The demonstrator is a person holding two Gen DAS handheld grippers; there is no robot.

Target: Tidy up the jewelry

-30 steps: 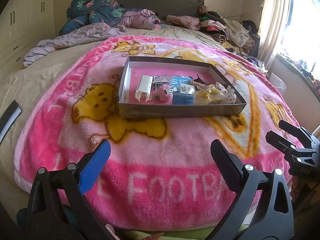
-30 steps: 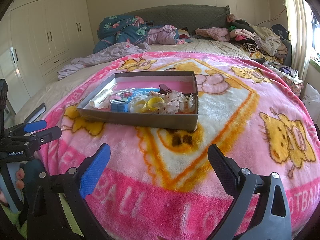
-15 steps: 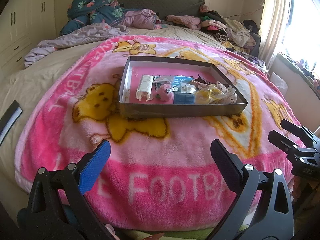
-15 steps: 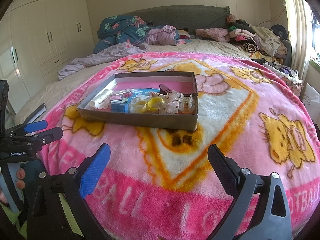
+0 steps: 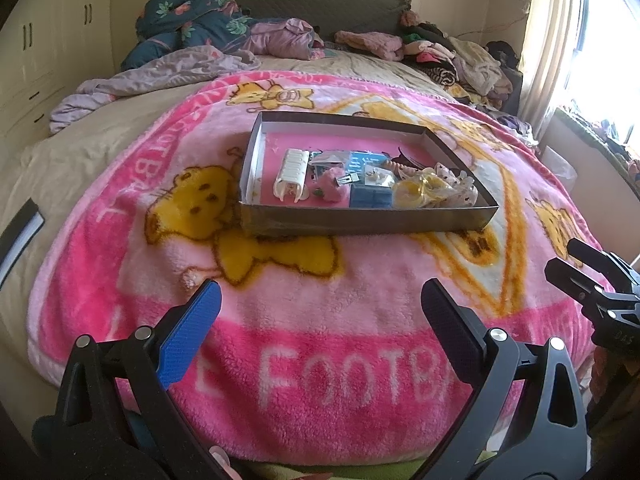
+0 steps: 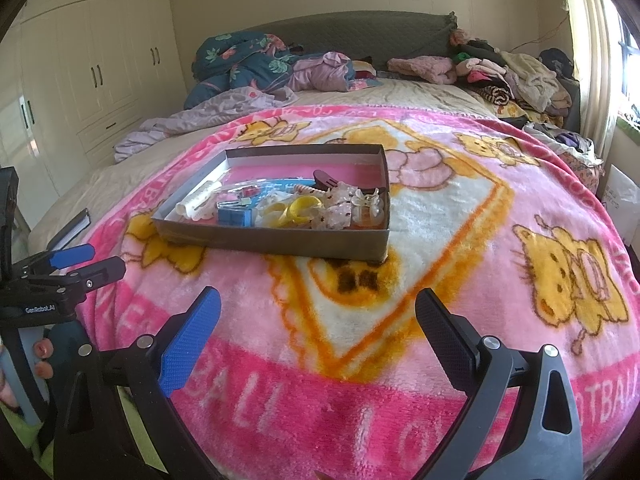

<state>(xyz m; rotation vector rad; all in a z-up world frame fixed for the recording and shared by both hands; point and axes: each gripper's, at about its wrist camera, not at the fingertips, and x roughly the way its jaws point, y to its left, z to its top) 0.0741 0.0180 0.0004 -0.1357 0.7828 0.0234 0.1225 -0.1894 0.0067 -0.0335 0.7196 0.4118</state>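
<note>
We hold the left gripper (image 5: 320, 316) and right gripper (image 6: 318, 320) wide, empty, short of the tray (image 5: 360, 222) on the blanket (image 5: 304, 308). Its tangled jewelry (image 6: 304, 206) may snag, lifting neighbours.

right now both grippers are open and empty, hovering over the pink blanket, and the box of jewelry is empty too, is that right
Not quite: the box is not empty. The left wrist view shows a white clip, a blue cube and yellow rings lying in it. The rest holds: the left gripper and right gripper are open and empty over the pink blanket.
</note>
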